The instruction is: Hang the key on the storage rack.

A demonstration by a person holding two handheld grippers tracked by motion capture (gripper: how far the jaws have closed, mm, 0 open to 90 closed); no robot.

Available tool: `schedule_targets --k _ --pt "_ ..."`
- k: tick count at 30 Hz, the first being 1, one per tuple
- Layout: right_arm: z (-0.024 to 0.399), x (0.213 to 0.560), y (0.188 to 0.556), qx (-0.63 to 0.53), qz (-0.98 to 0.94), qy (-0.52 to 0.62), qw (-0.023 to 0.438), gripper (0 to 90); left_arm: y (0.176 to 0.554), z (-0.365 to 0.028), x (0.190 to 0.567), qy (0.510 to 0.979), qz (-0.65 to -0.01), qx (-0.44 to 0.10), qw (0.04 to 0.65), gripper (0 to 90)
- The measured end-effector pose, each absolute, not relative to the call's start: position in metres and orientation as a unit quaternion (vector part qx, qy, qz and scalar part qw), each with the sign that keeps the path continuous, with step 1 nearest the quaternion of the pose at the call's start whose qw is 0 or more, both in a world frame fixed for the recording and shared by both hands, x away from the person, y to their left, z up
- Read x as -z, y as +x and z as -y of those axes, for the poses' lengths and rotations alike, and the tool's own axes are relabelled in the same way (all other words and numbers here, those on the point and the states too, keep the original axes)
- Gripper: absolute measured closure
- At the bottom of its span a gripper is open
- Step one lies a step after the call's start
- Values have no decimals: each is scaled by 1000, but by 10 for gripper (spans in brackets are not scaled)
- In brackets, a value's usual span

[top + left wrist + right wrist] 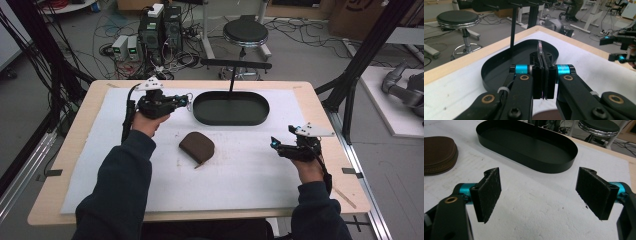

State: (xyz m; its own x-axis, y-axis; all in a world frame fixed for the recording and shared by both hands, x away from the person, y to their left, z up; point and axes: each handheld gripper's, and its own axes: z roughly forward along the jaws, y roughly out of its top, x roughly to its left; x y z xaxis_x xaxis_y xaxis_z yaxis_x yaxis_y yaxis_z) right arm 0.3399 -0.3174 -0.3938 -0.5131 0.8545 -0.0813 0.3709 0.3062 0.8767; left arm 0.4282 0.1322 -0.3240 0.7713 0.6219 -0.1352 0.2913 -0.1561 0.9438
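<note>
Legend: my left claw (183, 101), at ten o'clock on the table, was shut on a thin clear strip (540, 46) whose tip stood past the pads, at the nine o'clock end of the black tray (265, 108). My right claw (274, 143), at three o'clock, stood open and empty. I could not identify the strip, which looked light, slim and perhaps brittle, so I judged a gentle flat pinch along its length the safest hold.

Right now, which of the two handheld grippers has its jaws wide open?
The right gripper, resting near the table's right edge: its two black pads stand far apart. The left gripper, beside the black oval tray, has its pads pressed together.
</note>
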Motion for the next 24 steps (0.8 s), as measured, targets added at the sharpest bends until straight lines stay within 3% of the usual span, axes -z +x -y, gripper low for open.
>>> schedule_targets --k 24 --pt "328 397 338 -432 -751 414 278 208 533 -81 310 749 -320 -145 561 880"
